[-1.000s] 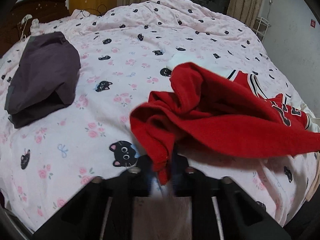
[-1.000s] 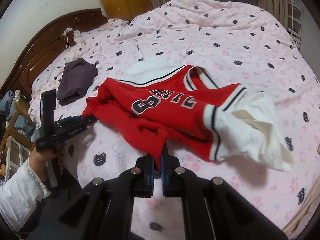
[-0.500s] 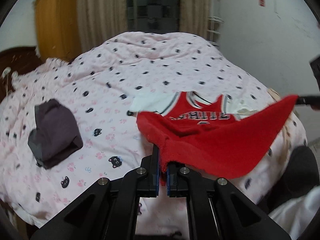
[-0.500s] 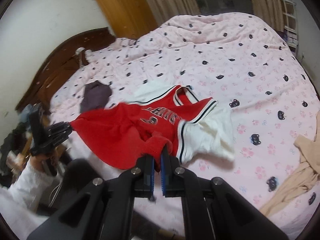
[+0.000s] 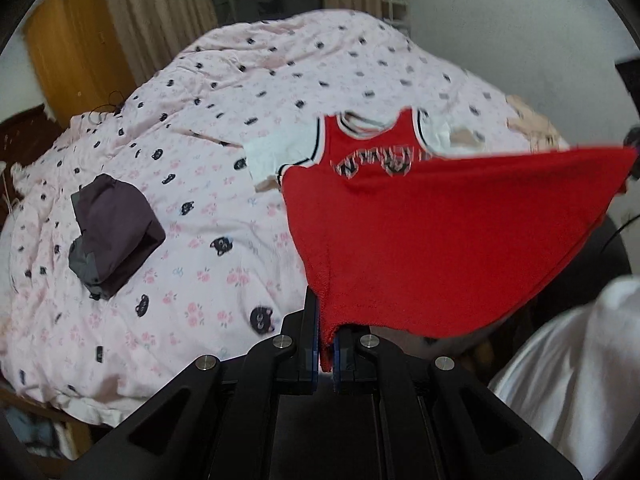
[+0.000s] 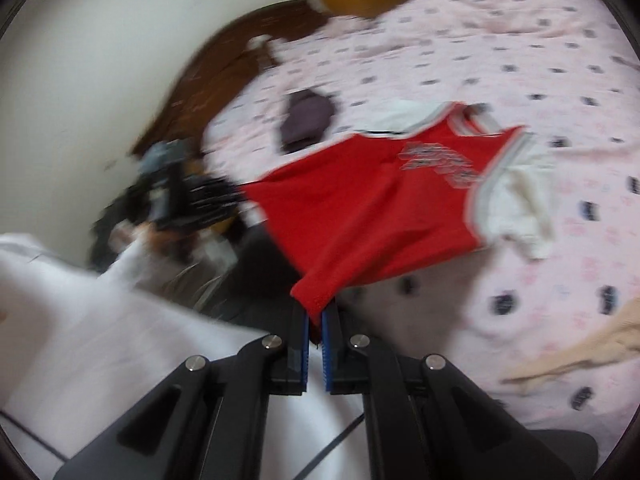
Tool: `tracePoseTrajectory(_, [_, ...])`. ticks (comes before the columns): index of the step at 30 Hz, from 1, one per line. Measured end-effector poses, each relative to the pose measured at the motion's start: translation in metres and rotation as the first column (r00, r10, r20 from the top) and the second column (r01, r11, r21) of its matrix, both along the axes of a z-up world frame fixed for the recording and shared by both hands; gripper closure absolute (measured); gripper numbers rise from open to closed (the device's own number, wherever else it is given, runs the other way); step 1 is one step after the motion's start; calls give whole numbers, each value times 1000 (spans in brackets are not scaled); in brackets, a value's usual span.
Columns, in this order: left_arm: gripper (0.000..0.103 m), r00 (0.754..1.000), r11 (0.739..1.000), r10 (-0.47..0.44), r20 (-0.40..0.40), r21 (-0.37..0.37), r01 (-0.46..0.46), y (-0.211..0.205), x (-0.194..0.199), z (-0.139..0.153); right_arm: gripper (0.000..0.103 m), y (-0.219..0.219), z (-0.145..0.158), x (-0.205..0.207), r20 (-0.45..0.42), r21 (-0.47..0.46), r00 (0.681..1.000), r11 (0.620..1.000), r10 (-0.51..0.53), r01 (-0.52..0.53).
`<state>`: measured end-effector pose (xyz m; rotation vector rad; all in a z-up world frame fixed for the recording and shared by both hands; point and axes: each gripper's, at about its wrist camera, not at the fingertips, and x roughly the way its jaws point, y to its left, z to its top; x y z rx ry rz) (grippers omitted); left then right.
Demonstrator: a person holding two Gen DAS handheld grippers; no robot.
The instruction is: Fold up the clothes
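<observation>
A red basketball jersey [image 5: 420,240] with white sleeves is stretched in the air between my two grippers, its collar end toward the pink bed [image 5: 200,208]. My left gripper [image 5: 326,344] is shut on one bottom corner of the hem. My right gripper [image 6: 316,320] is shut on the other bottom corner; the jersey [image 6: 380,200] shows blurred in the right wrist view. The left gripper [image 6: 208,196] also shows there, held by a hand at the far corner.
A folded dark purple garment [image 5: 112,232] lies on the bed's left side, also seen in the right wrist view [image 6: 306,120]. A beige garment [image 6: 580,352] lies at the bed's right edge. A wooden headboard [image 6: 224,72] and wardrobe [image 5: 76,60] stand behind.
Both grippers have lifted the jersey off the bed and pulled its hem corners apart, so it went from a crumpled heap to a spread, taut sheet. Both cameras have pulled back from the bed.
</observation>
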<state>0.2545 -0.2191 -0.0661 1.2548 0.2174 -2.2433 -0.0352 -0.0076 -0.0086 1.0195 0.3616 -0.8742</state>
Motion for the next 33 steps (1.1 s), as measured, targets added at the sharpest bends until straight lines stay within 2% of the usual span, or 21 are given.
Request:
tracePoseTrajectory(2, [99,996,999,-41,74,2,41,7,-1,-7,97,3,-1,10,33,2,997,997,74,-74])
tracePoseTrajectory(5, [99,972,994,-96,215,63,85,11,-6,-36,97,-3,-26,15,5,88,994,990,111,-111])
tracePoseTrajectory(9, [95,940,989,-105,326,133,64,8,-7,-76,97,-19,-91,17,-122,267,986,961,113,-77])
tracePoseTrajectory(11, [90,924,989,-59,378,149,3,-2,-2,-93,96,-24,-132,15,-174,370,978,928,117,-46])
tracePoseTrajectory(13, [89,931,987,-45,363,158,-14,-6,3,-93,93,-29,-171,13,-225,463,966,886,127,-8])
tracePoseTrajectory(14, [84,934,986,-38,356,163,-22,-7,6,-93,92,-28,-184,12,-250,489,960,872,126,13])
tracePoseTrajectory(16, [74,939,989,14,345,132,-63,-16,10,-84,64,-26,-199,7,-283,518,952,854,119,48])
tracePoseTrajectory(17, [71,946,991,32,322,113,-72,-20,11,-77,59,-27,-192,2,-286,501,953,864,104,56])
tracePoseTrajectory(20, [64,978,993,55,201,88,-74,-35,8,-51,56,-30,-173,-15,-294,445,954,892,58,83])
tracePoseTrajectory(21, [61,986,997,43,161,61,-54,-40,0,-44,53,-34,-159,-21,-316,402,948,911,41,94])
tracePoseTrajectory(23, [46,997,1000,15,81,5,-16,-50,-15,-29,50,-41,-130,-35,-357,311,934,944,5,114])
tracePoseTrajectory(25, [46,1000,998,-26,15,-55,27,-60,-32,-16,43,-47,-105,-46,-399,229,916,965,-26,127])
tracePoseTrajectory(28, [45,982,968,-176,-64,-191,161,-90,-69,-3,42,-66,-77,-66,-477,117,876,982,-73,146])
tracePoseTrajectory(30, [45,961,947,-264,-76,-210,244,-118,-98,0,42,-80,-66,-81,-509,60,854,985,-107,159])
tracePoseTrajectory(33, [45,944,932,-329,-29,-171,319,-140,-131,-17,42,-102,-60,-97,-526,9,838,985,-142,172])
